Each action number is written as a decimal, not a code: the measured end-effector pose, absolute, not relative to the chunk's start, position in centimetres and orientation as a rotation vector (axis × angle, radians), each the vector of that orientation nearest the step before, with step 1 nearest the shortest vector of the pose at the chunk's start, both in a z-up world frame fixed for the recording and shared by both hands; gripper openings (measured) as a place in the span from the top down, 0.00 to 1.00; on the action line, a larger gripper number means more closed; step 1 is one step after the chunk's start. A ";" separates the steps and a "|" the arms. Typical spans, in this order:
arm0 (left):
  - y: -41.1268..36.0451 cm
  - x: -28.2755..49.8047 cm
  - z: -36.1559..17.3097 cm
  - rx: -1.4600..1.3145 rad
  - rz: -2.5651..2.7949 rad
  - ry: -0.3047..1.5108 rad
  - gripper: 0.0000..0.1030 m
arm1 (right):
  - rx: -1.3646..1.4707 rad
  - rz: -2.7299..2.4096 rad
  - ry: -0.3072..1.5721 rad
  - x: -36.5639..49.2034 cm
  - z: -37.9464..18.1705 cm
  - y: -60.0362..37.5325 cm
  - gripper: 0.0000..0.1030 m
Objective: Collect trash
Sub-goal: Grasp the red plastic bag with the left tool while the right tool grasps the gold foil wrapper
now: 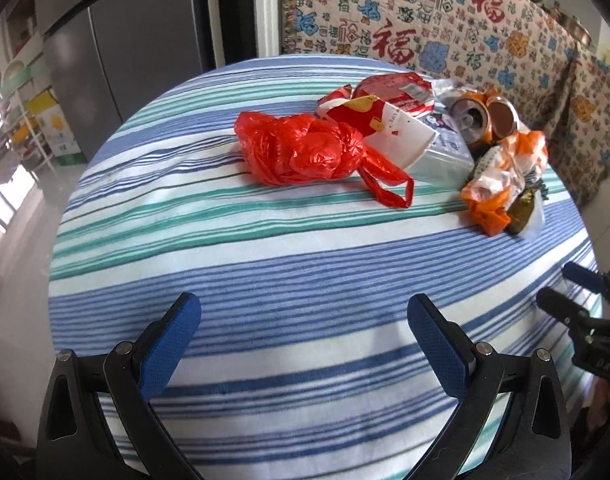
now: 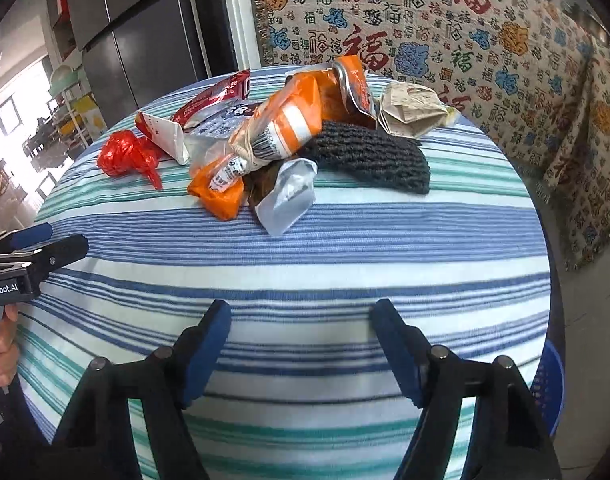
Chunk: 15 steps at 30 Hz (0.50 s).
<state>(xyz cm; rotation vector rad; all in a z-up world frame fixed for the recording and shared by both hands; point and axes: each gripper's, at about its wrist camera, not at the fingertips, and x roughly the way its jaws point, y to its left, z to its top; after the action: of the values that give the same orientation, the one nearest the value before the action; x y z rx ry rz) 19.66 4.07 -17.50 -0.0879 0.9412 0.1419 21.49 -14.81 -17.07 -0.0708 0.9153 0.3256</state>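
Trash pile sits at the far side of the striped tablecloth (image 1: 305,264), upper centre of both frames: crumpled red plastic bag (image 1: 305,150), red-white carton (image 1: 389,128) touching it, crushed orange can (image 1: 481,114), orange wrapper (image 2: 277,128), silver pouch (image 2: 287,196), dark knitted cloth (image 2: 377,156), crumpled paper (image 2: 413,110). Left gripper (image 1: 305,320) wide apart, empty, low in frame. Right gripper (image 2: 301,320) likewise spread, empty. Patterned throw (image 1: 445,20) behind.

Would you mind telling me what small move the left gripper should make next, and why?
Probably ease the left gripper forward toward the red bag: its jaws are open and empty, and the bag lies straight ahead as the nearest trash, apart from the fingers.
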 end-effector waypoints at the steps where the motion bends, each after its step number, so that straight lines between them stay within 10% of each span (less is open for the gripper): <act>1: 4.2 20.2 -17.8 -0.082 0.150 0.945 0.00 | -0.080 0.332 0.917 22.0 -17.0 -14.5 0.29; 15: 5.4 22.6 -17.5 -0.168 0.153 0.896 0.00 | -0.136 0.367 0.890 29.6 -17.3 -11.4 0.35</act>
<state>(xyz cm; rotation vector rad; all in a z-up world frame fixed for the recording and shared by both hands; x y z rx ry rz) 22.63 5.39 -17.46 -0.1679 0.8958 0.1530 29.64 -11.38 -17.26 -0.1364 0.8900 0.3666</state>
